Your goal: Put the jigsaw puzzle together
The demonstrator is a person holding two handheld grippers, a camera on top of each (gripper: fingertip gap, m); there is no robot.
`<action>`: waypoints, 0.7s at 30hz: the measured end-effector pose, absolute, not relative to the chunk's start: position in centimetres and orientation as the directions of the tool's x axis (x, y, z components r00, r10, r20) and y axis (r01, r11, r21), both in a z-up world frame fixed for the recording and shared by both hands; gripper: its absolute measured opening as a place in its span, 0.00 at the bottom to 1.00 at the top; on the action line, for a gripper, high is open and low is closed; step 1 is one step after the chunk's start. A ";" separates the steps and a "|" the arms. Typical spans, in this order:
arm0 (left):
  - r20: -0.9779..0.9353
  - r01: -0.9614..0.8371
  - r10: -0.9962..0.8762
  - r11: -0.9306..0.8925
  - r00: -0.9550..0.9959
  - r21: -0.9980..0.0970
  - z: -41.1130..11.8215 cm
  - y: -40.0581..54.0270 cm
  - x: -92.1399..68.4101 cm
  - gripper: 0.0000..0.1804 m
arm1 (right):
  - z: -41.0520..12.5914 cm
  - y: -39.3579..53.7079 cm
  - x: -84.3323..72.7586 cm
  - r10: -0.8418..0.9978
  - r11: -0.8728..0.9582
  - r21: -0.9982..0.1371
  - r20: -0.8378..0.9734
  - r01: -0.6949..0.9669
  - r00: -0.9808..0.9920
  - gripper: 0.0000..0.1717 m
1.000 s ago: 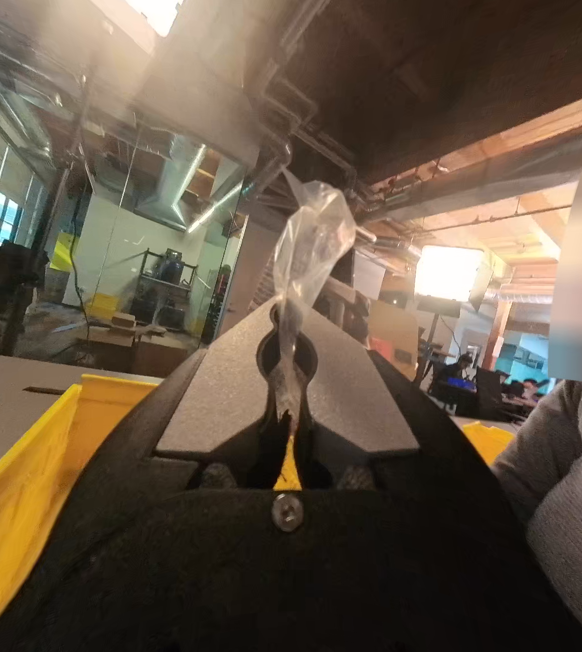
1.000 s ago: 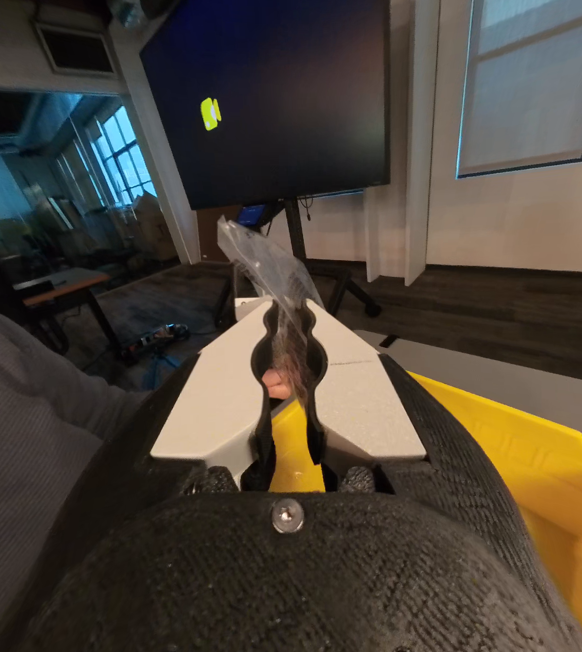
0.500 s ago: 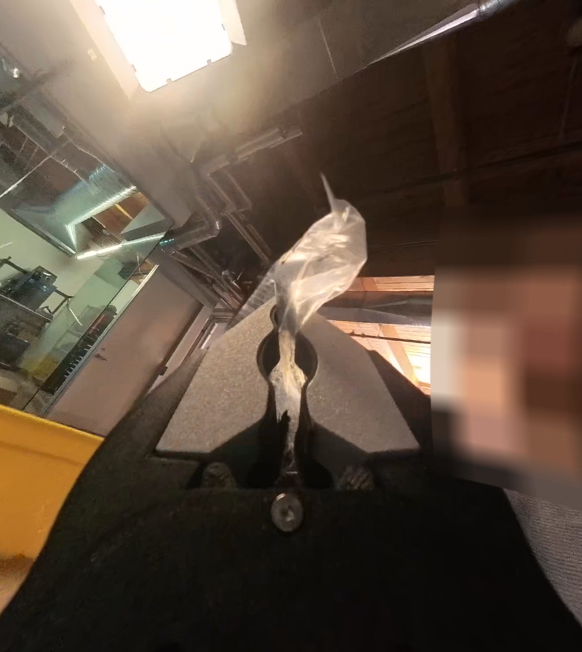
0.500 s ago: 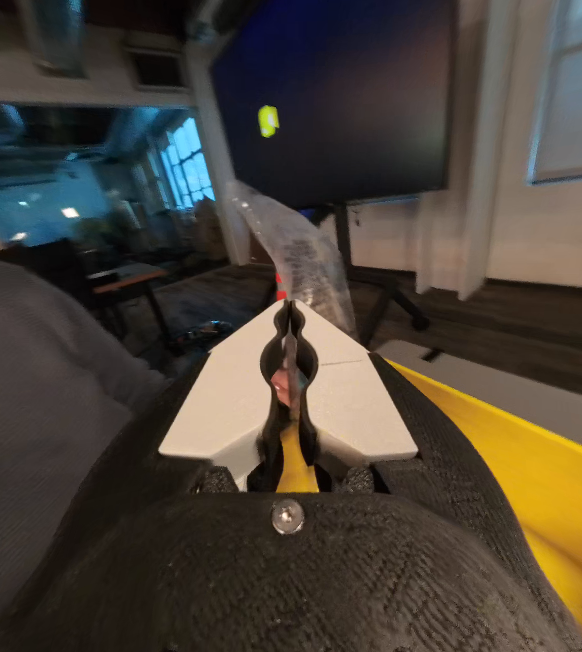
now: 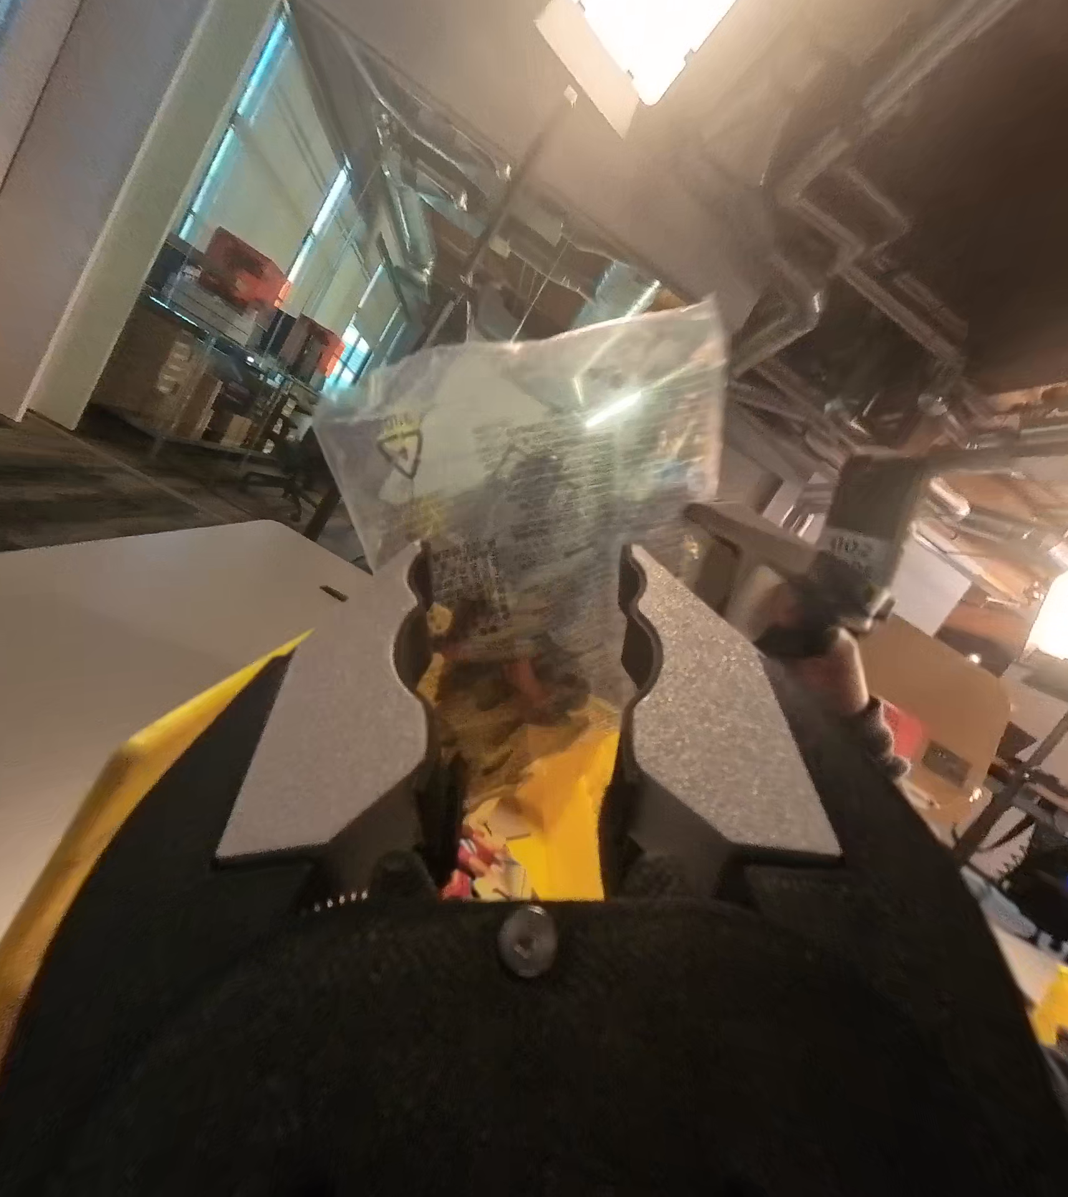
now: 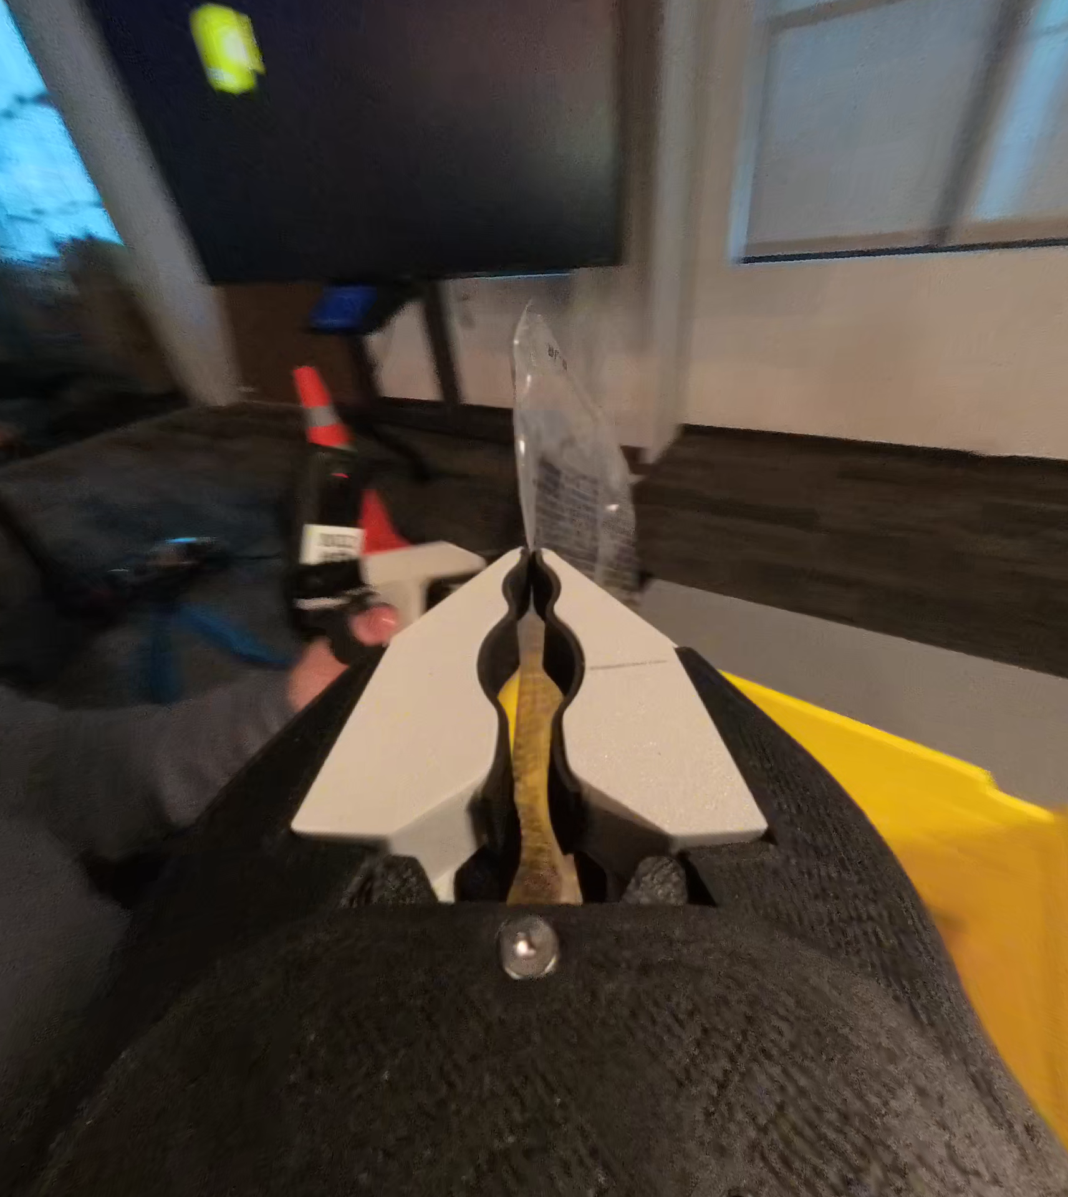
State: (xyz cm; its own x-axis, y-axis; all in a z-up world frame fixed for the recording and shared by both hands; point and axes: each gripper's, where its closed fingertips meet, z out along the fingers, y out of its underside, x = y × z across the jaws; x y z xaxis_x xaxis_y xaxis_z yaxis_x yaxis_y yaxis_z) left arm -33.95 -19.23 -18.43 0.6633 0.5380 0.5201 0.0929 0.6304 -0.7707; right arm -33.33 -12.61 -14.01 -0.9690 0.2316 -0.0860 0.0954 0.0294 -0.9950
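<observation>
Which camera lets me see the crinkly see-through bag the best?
The left wrist view: the clear plastic bag faces the camera flat and wide, standing between the open left gripper fingers. The right wrist view shows it edge-on, a thin strip pinched by the shut right gripper.

An open-plan industrial office doubling as a workshop: exposed ductwork and pipes (image 5: 803,214) run beneath a dark timber ceiling (image 5: 1004,194), with glass partition walls (image 5: 298,214) closing off side rooms. Behind the glass, metal shelving (image 5: 239,337) carries stacked cardboard and red boxes. A large dark display screen on a wheeled stand (image 6: 388,129) faces a grey table (image 6: 907,680), with shaded windows (image 6: 933,123) set in the white wall beside it. An orange traffic cone (image 6: 320,408) stands on the dark floor. A yellow plastic bin (image 6: 945,861) sits at the table's near edge, and desks with cardboard boxes (image 5: 945,686) fill the far side.
</observation>
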 end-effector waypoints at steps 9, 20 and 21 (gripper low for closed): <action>0.429 0.091 0.575 0.522 0.697 -0.848 -19.3 -15.9 -32.5 0.49 | -6.7 -7.5 -33.3 0.250 -0.445 -0.895 -0.155 0.029 -0.956 0.00; 0.580 0.420 0.175 0.531 0.796 -0.736 -18.8 -9.8 -31.9 0.47 | -4.7 -2.7 -34.0 -0.058 -0.743 -0.619 -0.317 0.253 -0.947 0.00; 0.550 0.385 0.247 0.493 0.798 -0.780 -19.3 -9.4 -32.2 0.44 | -4.8 -2.7 -34.2 -0.076 -0.749 -0.604 -0.328 0.271 -0.942 0.00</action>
